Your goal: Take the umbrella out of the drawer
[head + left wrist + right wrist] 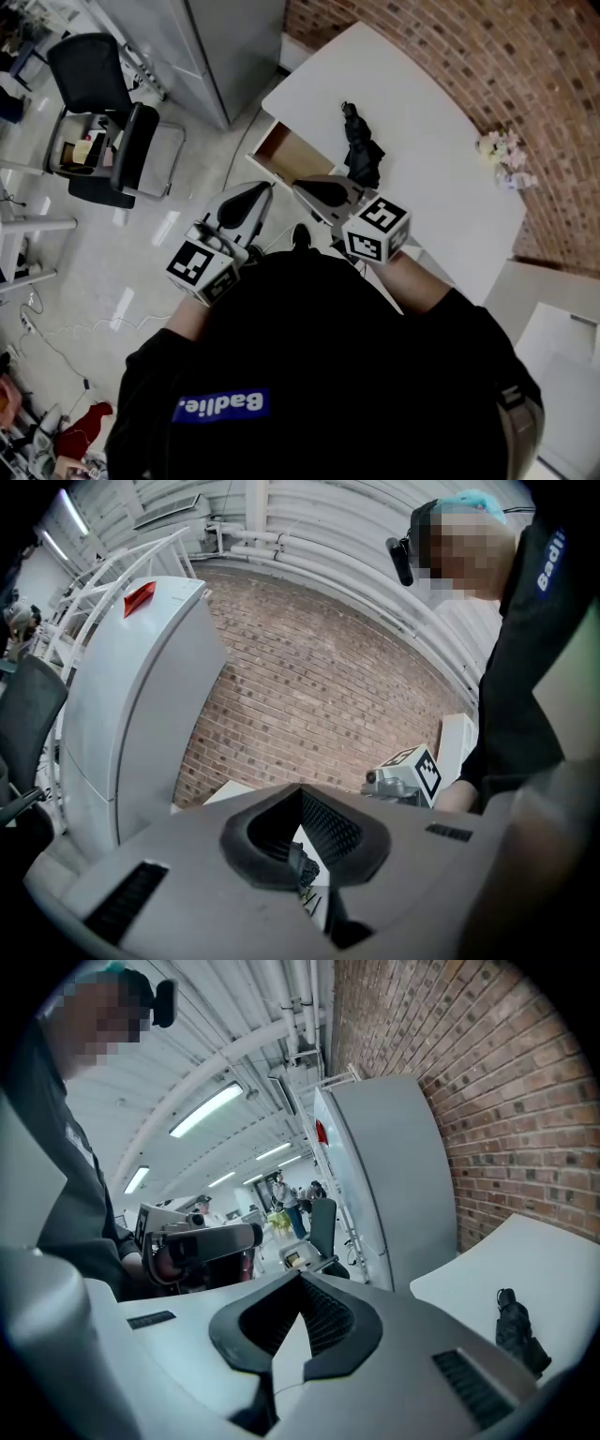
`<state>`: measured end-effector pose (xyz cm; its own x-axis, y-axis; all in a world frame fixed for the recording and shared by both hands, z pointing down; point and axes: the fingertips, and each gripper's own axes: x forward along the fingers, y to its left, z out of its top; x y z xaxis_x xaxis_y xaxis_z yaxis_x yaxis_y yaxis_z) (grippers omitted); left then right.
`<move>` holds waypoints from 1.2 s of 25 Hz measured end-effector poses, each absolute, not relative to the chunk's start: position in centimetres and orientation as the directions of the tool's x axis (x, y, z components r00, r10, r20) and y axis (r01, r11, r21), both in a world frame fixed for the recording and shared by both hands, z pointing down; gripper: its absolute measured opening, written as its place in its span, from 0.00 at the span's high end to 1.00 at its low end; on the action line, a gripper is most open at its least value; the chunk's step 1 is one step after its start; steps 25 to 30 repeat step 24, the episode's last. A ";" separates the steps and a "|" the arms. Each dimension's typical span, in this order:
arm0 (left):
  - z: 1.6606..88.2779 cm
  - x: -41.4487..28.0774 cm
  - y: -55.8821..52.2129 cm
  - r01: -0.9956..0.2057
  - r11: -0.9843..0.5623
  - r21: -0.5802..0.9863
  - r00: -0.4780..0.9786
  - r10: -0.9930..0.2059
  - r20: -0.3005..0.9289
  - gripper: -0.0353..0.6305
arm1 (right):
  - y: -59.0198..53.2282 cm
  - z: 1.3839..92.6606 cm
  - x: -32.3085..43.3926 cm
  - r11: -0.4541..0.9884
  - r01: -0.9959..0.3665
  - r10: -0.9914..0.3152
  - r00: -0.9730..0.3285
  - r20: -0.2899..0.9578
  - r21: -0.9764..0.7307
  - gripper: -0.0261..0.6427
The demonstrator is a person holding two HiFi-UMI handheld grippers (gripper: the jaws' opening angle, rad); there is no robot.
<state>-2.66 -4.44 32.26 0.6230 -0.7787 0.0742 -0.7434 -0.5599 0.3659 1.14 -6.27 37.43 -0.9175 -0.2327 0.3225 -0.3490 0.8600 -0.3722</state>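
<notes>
Person's black top [309, 375] is seen nearest the head camera, filling the lower frame, with both forearms stretched forward from it. The left gripper [263, 190] is held level, near the front of the open drawer [281, 150]. In the left gripper view its jaws are shown closed tip to tip, with nothing gripped; only a sliver of table and something dark is glimpsed through the gap behind the tips. The right gripper [301, 186] is held just beside it, tips tilted a little downward. In the right gripper view its jaws are shown fully together, with nothing clamped between them. A marker cube [378, 229] is carried at the rear of the right gripper.

The drawer is seen pulled out from the left edge of the white table [422, 159], its wooden inside exposed. The umbrella [361, 150], black and folded, is laid flat on the table top, outside the drawer and just past the right gripper. In the right gripper view it is placed off to the right, apart from the jaws, and it is touched by neither gripper.

A brick wall [450, 56] is seen behind the table, and a bunch of pale flowers [502, 150] at the table's far right edge. A grey cabinet [216, 47] is stood left of the table, and a black office chair [103, 112] further left on the floor.
</notes>
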 end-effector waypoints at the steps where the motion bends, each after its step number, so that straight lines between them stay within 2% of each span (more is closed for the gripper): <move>1: 32.2 -2.6 -4.4 -0.743 -0.560 0.366 0.623 -0.778 0.075 0.95 | -6.3 37.4 1.2 0.861 -0.348 -0.232 -0.918 0.322 -0.372 0.92; 30: 31.9 -2.6 -4.2 -0.747 -0.559 0.361 0.620 -0.781 0.073 0.95 | -7.8 36.5 1.7 0.860 -0.355 -0.249 -0.919 0.306 -0.366 0.92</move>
